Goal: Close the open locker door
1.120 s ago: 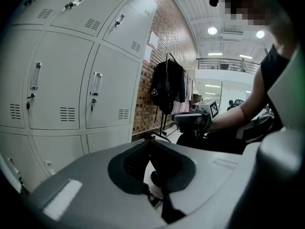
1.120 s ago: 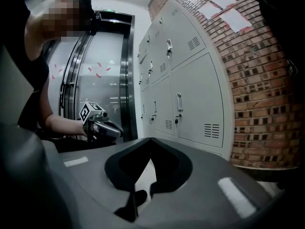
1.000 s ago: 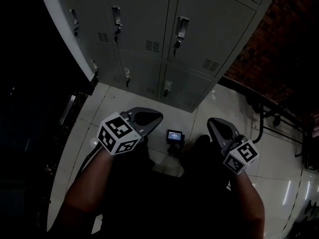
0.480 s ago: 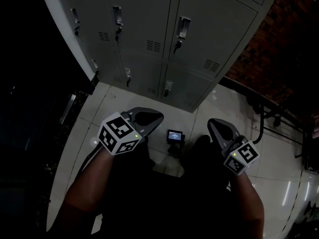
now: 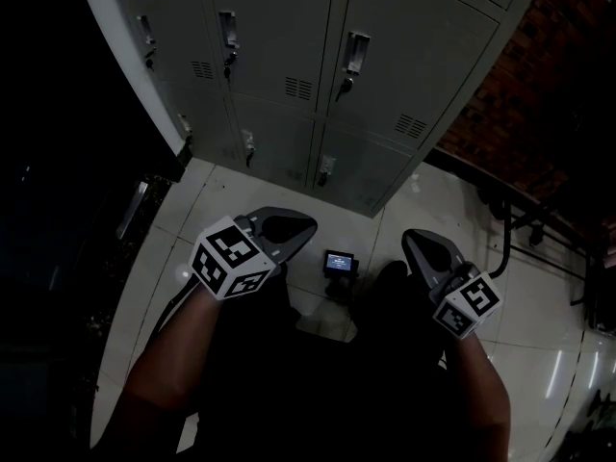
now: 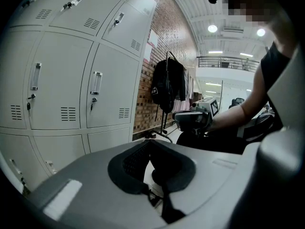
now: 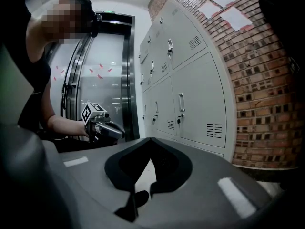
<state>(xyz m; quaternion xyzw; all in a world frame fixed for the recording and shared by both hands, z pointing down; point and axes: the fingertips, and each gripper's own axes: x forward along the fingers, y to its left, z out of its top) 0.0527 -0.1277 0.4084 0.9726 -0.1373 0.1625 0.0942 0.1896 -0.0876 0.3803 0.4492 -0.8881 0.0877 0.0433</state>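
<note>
The left gripper (image 6: 163,194) is being held with its jaws drawn together. The dark pads are meeting at their tips and nothing is being gripped between them. The right gripper (image 7: 148,187) is being held the same way, jaws pressed tip to tip and empty. Neither is touching the lockers. In the head view both are being held low, left and right of centre, above the pale floor tiles (image 5: 231,195) and well apart from each other.

Two marker cubes are being shown, one (image 5: 229,258) on the left gripper and one (image 5: 467,304) on the right.

The locker bank (image 5: 289,27) is filling the upper part of the head view, with a brick wall (image 5: 539,85) at the upper right. Six door handles (image 5: 354,51) are being counted there, three in the upper row and three in the lower. The locker doors (image 5: 414,75) in view are all lying flush with the bank, so which one is the task's cannot be told.

One small device with a lit screen (image 5: 337,263) is lying on the floor between the grippers.
</note>
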